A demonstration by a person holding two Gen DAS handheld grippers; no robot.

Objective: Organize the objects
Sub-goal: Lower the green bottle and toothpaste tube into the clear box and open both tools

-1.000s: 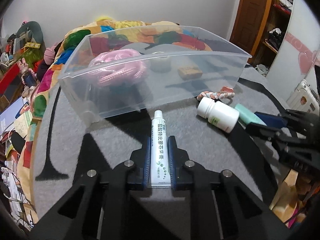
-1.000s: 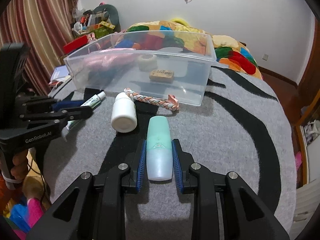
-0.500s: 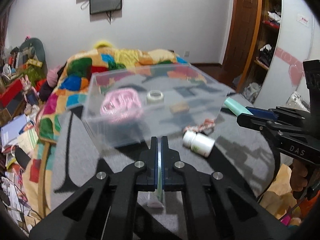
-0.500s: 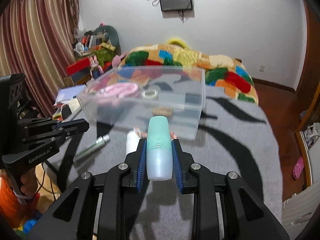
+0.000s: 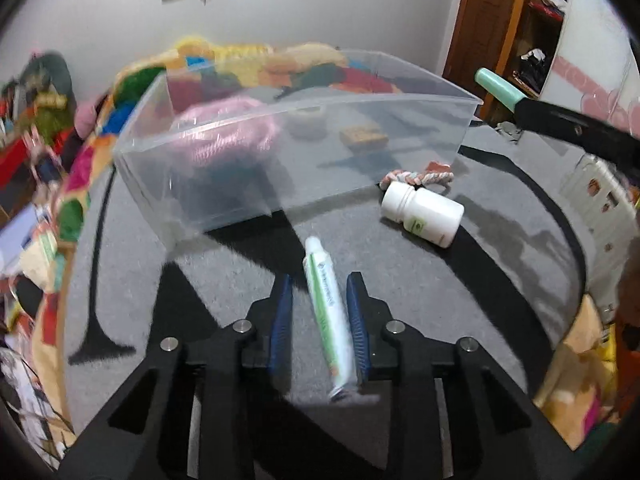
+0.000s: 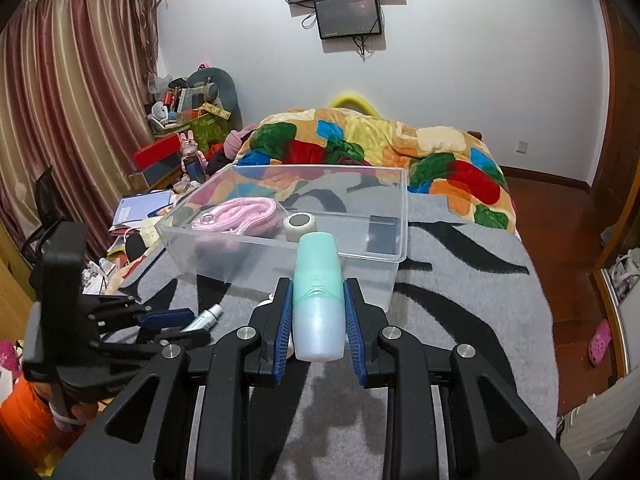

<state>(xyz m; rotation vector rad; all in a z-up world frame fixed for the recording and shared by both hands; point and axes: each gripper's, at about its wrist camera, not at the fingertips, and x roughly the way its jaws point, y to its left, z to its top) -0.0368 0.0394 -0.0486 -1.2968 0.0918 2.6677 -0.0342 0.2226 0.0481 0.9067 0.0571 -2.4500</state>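
Observation:
My left gripper is open around a white and green tube that lies on the grey cloth between its pads. A clear plastic bin stands just beyond, holding a pink rope, a tape roll and a small brown block. A white pill bottle and a braided rope lie to the right of the tube. My right gripper is shut on a teal bottle, held above the table in front of the bin.
The table carries a grey cloth with black stripes. A bed with a colourful quilt lies behind it. Clutter fills the left side. A door and shelves stand at the right.
My left gripper was shut with the tube lying below it; it has opened and come down around the tube. My right gripper has risen with the teal bottle towards the bin.

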